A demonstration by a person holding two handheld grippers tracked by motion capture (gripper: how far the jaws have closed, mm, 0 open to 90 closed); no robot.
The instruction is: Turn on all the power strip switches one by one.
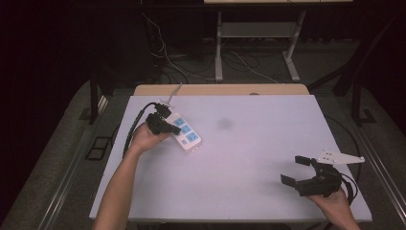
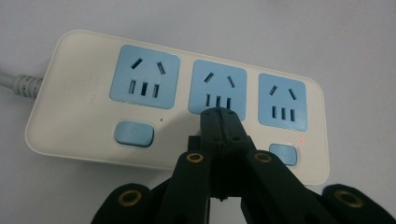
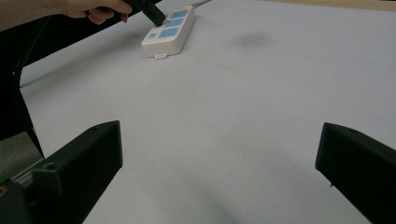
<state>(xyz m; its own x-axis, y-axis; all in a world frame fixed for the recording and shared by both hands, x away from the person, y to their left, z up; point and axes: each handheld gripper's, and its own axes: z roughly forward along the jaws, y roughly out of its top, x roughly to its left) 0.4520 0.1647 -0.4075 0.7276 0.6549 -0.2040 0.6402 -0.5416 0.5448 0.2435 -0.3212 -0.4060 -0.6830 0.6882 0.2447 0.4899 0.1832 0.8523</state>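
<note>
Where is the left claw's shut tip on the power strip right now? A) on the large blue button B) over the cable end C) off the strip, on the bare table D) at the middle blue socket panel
D: in the left gripper view the left claw, jaws pressed together, ends at the lower edge of the middle socket panel of the power strip.

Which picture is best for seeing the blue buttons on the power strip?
The left gripper view. The power strip is close up there, with both blue buttons and a small red light plain beside the three sockets, just past the shut left claw. The high view and right gripper view show it small and far off.
</note>
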